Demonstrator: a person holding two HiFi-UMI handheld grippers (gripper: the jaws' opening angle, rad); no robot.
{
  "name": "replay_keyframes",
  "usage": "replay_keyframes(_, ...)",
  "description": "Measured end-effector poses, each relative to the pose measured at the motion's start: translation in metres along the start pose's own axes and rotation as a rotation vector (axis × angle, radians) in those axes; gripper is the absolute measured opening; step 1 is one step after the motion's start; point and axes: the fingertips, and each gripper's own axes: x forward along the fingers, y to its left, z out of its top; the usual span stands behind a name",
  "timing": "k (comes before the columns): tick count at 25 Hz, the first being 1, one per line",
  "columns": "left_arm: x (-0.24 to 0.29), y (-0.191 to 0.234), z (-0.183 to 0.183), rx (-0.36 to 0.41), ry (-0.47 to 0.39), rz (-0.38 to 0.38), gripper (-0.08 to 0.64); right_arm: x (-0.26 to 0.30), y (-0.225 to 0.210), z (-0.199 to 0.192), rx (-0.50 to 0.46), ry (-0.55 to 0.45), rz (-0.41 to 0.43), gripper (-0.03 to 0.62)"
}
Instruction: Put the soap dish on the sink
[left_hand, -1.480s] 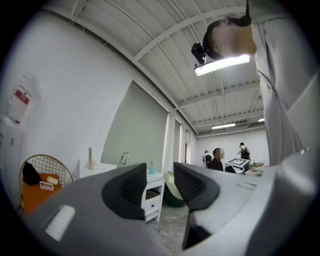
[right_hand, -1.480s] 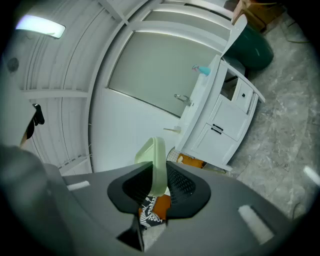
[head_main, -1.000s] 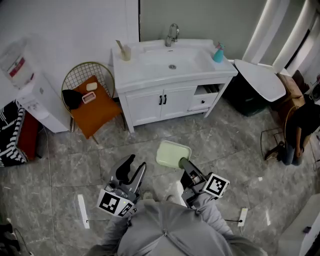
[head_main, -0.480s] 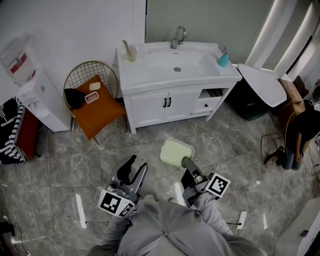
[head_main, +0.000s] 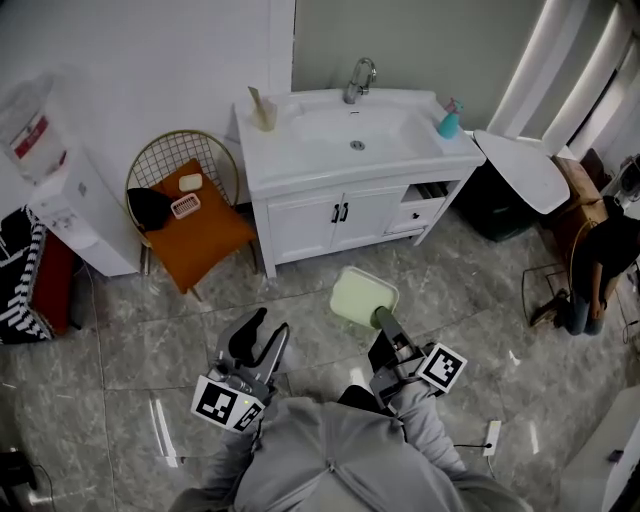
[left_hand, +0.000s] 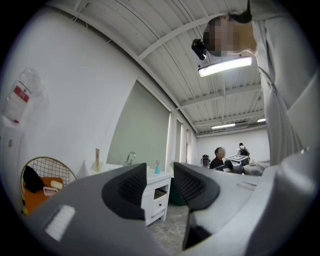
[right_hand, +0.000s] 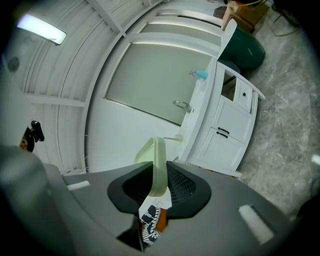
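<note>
Carrying seems the step: right gripper pinches the soap dish, left gripper gapes empty; the sink needs approaching next.

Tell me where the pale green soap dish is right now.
In the head view the soap dish sits right of centre, clamped in the right gripper above the floor, in front of the sink cabinet.
</note>
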Motion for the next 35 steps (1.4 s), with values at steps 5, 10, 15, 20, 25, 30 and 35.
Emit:
replay_keyframes(5, 0.013, 0.015, -0.003, -0.008, 0.01, -0.009, 0.179, 0.019, -0.002, 0.007, -0.001, -0.006, -0.002, 0.055)
replay_keyframes(10, 0.035, 0.025, -0.01, -0.011, 0.011, -0.002, 0.179, 0.04, -0.016, 0.022, 0.017, -0.001, -0.005, 0.055)
replay_keyframes(15, 0.071, 0.045, -0.018, -0.018, 0.014, 0.034, 0.179, 0.077, -0.033, 0.046, 0.024, 0.028, 0.012, 0.055)
replay_keyframes(20, 0.128, 0.065, -0.021, 0.006, 0.016, 0.063, 0.179, 0.119, -0.053, 0.086, 0.032, 0.068, 0.028, 0.055)
replay_keyframes(25, 0.188, 0.078, -0.024, 0.025, 0.026, 0.096, 0.179, 0.157, -0.076, 0.131, 0.035, 0.109, 0.042, 0.055)
replay_keyframes(30, 0.239, 0.093, -0.029, 0.016, 0.027, 0.133, 0.179, 0.191, -0.094, 0.166, 0.026, 0.152, 0.067, 0.055)
replay_keyframes(35, 0.275, 0.101, -0.032, 0.017, 0.05, 0.143, 0.179, 0.218, -0.107, 0.19, 0.054, 0.168, 0.065, 0.055)
